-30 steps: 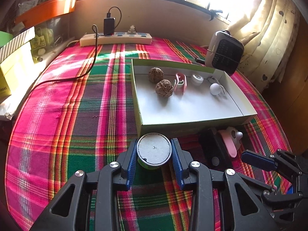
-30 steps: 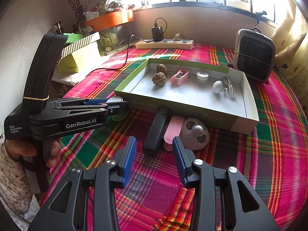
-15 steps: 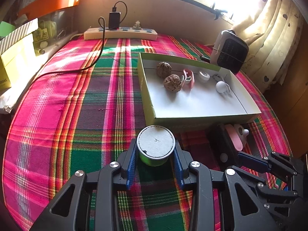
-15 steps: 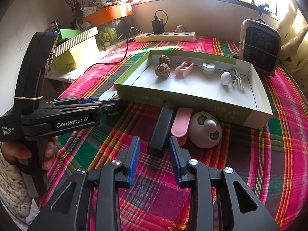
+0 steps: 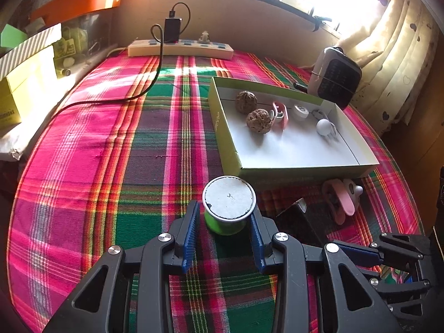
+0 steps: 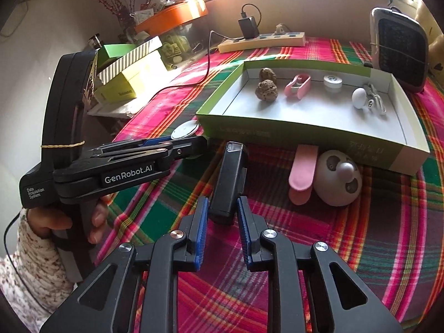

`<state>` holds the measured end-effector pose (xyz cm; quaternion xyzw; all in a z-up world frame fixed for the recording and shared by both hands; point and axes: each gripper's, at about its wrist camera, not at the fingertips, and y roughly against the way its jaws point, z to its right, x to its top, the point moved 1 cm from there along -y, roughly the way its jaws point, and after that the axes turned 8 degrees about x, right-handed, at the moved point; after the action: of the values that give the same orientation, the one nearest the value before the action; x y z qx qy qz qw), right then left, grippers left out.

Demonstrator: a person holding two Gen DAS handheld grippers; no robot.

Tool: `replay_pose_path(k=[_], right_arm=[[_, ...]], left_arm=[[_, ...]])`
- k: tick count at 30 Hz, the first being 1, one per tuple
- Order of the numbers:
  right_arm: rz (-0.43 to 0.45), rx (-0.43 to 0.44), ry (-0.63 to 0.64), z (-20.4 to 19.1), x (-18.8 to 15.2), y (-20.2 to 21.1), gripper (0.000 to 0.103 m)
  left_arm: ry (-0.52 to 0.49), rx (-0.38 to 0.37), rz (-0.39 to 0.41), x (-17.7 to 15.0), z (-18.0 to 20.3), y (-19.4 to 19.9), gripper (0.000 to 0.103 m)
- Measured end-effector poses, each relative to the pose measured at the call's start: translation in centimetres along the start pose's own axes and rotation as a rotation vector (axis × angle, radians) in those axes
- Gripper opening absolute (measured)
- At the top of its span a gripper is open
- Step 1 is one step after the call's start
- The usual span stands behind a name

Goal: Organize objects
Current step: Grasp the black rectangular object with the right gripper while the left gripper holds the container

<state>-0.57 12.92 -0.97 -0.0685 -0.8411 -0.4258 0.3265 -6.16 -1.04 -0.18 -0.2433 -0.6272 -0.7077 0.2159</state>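
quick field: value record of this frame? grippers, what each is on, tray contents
left gripper: around small green cup with white lid, contact unclear
right gripper: open, straddling near end of black rectangular block
tray: shallow green-sided cardboard box
tray contents: two walnuts, pink clip, white round disc, white ball
outside the box: panda-faced white gadget

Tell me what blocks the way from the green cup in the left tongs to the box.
Only the near wall of the shallow green cardboard box stands between; the white-lidded green cup in the left tongs must clear it. Nothing else visible intervenes.
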Motion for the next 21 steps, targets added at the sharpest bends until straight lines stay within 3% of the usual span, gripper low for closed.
replay_pose_path(k=[8,12,21], right_arm=[[-0.012,-0.084,0.072,-1.2,0.1,-0.6,0.023],[-0.023,-0.104,0.082,-1.3,0.2,-1.0,0.041],[-0.025,-0.164,0.118,-1.6,1.0,-2.0,0.041]], left_arm=[[0.0,0.0,0.001,0.0,-0.4,-0.1,0.032],[0.005,-0.012,0.0,0.1,-0.5,-0.2,0.032],[-0.023,-0.007,0.015,0.5,-0.1,-0.5,0.037]])
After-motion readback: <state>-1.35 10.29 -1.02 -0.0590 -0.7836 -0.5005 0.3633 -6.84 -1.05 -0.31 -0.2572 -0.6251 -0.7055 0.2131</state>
